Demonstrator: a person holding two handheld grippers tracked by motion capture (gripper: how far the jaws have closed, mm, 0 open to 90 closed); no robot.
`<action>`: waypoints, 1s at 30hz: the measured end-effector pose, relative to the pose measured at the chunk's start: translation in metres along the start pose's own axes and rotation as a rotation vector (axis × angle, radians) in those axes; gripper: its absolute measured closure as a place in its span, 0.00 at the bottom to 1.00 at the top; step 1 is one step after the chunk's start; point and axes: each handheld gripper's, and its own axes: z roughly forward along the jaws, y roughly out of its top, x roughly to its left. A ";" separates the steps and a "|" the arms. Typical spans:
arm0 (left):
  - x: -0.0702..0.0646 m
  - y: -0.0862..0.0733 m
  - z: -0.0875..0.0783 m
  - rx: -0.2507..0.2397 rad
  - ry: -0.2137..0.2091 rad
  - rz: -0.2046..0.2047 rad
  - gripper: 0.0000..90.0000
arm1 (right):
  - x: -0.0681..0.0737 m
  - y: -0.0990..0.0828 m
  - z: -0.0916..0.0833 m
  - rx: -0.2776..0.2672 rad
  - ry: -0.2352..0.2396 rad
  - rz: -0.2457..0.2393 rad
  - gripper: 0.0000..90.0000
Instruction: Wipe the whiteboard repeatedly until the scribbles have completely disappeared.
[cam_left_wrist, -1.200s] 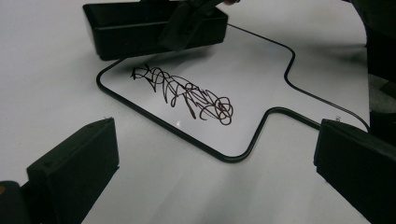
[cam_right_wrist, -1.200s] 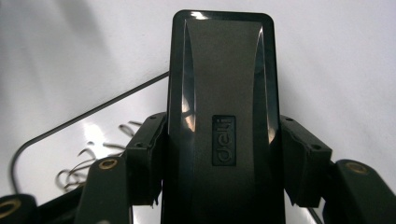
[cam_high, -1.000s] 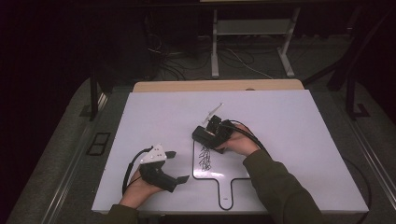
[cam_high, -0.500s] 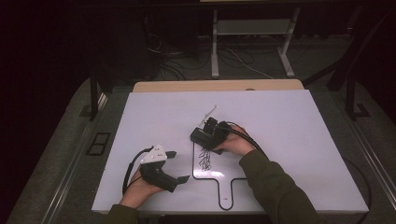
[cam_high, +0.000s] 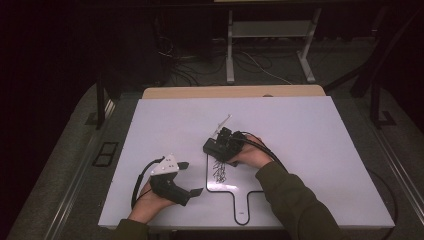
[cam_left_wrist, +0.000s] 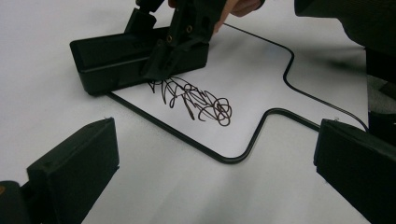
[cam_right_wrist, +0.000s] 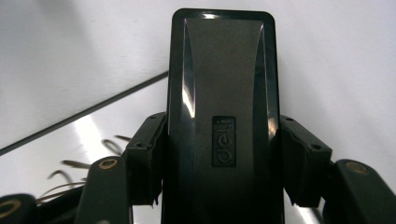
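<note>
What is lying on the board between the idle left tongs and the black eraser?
The dark scribble on the small whiteboard and its black rim; in the left gripper view it sits just in front of the eraser gripped by the right tongs.

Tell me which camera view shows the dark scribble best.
The left gripper view: the scribble lies unobstructed beside the black eraser. The high view shows it small; the right gripper view catches a few strokes beside the jaws.

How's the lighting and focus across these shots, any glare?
High view: table bright, surroundings nearly black. Left gripper view: scribble sharp, near jaws soft. Right gripper view: glare streaks on the eraser, scribble behind it blurred.
</note>
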 end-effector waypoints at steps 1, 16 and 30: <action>0.000 0.000 0.000 0.001 0.000 0.001 0.00 | 0.002 0.000 0.000 0.006 -0.002 -0.013 0.43; 0.000 0.000 0.000 0.000 -0.001 0.000 0.00 | -0.009 -0.002 -0.001 0.015 -0.032 0.033 0.43; -0.001 0.000 0.000 -0.003 -0.002 -0.002 0.00 | 0.000 -0.001 -0.001 0.017 0.003 -0.002 0.43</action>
